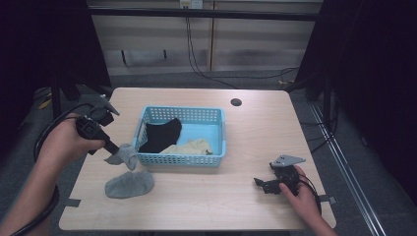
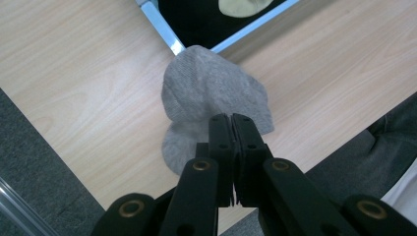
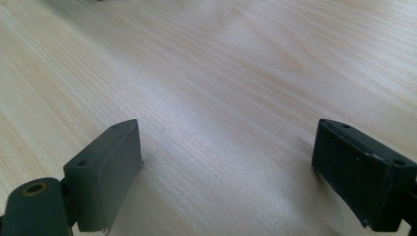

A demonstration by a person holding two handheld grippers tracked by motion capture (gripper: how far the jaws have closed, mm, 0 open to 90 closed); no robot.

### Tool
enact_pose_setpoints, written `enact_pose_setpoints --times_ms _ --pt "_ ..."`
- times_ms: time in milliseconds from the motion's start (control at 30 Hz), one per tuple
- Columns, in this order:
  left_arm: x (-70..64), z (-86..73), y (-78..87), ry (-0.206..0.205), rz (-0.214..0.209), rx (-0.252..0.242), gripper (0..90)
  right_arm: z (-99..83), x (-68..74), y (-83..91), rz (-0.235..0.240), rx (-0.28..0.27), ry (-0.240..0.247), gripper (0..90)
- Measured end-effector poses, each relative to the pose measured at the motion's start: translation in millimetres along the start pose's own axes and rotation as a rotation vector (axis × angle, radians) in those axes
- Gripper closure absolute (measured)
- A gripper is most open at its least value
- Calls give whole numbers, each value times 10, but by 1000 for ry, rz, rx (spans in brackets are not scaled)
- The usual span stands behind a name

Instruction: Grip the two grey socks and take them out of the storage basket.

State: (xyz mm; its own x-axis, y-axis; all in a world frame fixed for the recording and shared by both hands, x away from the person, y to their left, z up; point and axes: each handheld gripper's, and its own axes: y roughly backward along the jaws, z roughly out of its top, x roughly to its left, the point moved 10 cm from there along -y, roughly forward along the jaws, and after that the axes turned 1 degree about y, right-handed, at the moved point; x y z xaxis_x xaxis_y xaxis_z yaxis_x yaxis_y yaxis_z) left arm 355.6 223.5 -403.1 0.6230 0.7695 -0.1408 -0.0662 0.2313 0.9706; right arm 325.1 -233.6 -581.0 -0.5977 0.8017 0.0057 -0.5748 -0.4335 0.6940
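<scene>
A grey sock [image 1: 125, 155] [image 2: 211, 93] hangs just above the table by the front left corner of the blue basket [image 1: 189, 159]. My left gripper [image 1: 114, 150] [image 2: 231, 120] is shut on its edge. A second grey sock [image 1: 129, 184] lies flat on the table below it. Inside the basket lie a black garment [image 1: 160, 135] and a cream cloth [image 1: 192, 146]. My right gripper [image 1: 259, 183] [image 3: 226, 147] rests low over bare wood near the front right of the table, jaws wide apart, nothing between them.
The blue basket's corner [image 2: 164, 32] shows at the top of the left gripper view. A round cable hole [image 1: 236, 102] sits near the table's far edge. Dark floor lies past the table's left edge [image 2: 44, 196]. Cables trail from both grippers.
</scene>
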Motion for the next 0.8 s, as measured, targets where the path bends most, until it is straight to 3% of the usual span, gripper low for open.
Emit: enact_pose_setpoints --times_ms 67,100,167,233,267,433,600,633,733,800 --pt "25 -36 -20 6 4 -9 874 -3 3 2 0 2 -4 109" --pt "40 -34 -31 11 12 -24 830 -2 2 1 0 2 -2 109" --pt "95 -13 -41 16 45 -67 659 -2 2 1 0 2 -2 109" --pt "136 -11 -66 55 65 -91 566 -3 3 2 0 3 -3 109" --pt "144 -14 -72 53 57 -90 520 -5 3 2 0 4 -2 109" --pt "145 -25 -172 75 40 -106 459 -4 1 2 0 3 1 109" --pt "175 -31 -346 51 46 -127 361 -4 1 2 0 3 0 109" --pt "155 -34 -388 64 37 -130 358 -5 2 3 0 5 -1 109" --pt "138 -44 -492 38 34 -127 345 -3 3 2 0 3 -3 109" --pt "112 -55 -552 53 30 -124 320 -3 3 1 0 3 -2 109"
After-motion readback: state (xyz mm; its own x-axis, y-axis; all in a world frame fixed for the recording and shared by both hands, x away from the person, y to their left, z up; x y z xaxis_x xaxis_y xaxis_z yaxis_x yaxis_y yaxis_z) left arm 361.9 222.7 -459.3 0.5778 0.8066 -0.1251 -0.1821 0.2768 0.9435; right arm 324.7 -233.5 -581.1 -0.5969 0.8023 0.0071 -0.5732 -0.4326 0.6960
